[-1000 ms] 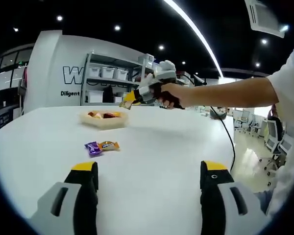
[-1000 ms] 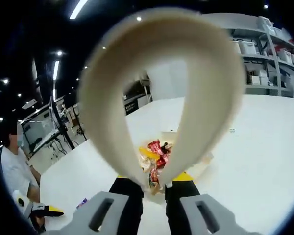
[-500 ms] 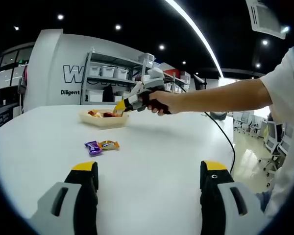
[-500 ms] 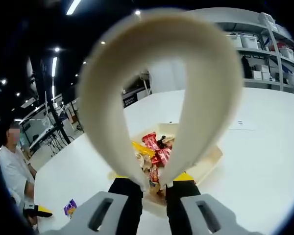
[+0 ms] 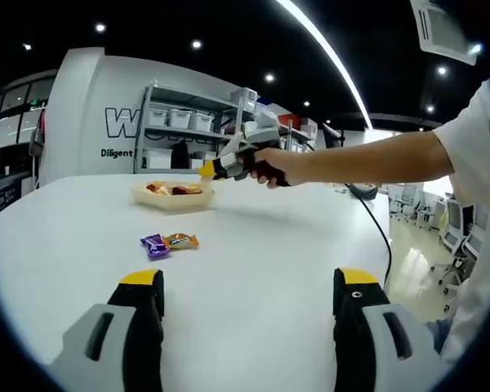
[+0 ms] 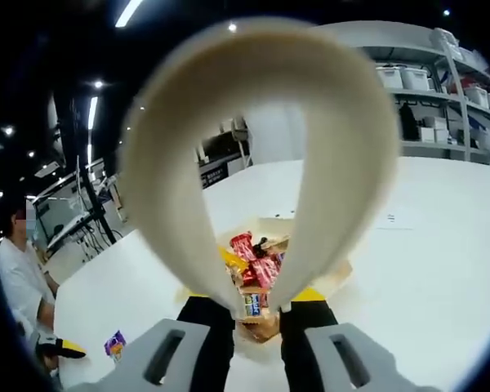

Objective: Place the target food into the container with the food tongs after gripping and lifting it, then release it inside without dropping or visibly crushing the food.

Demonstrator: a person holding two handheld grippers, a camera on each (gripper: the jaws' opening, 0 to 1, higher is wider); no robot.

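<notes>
Wrapped sweets, beige tongs, shallow tray

Cream looped plastic tongs (image 6: 261, 139) hang over the beige tray (image 5: 172, 197) of wrapped sweets (image 6: 253, 265); purple and orange candies (image 5: 169, 243) lie on the table.

Bare table (image 5: 253, 269) ahead — two wrapped candies (image 5: 169, 243) left.

Counter (image 5: 253, 261): white, broad, rounded edge.
Shelving (image 5: 180, 135): metal rack holding white bins, against the far wall.
Wall lettering (image 5: 118, 124): dark, partly hidden.
Ceiling light (image 5: 322, 53): long bright strip.
</notes>
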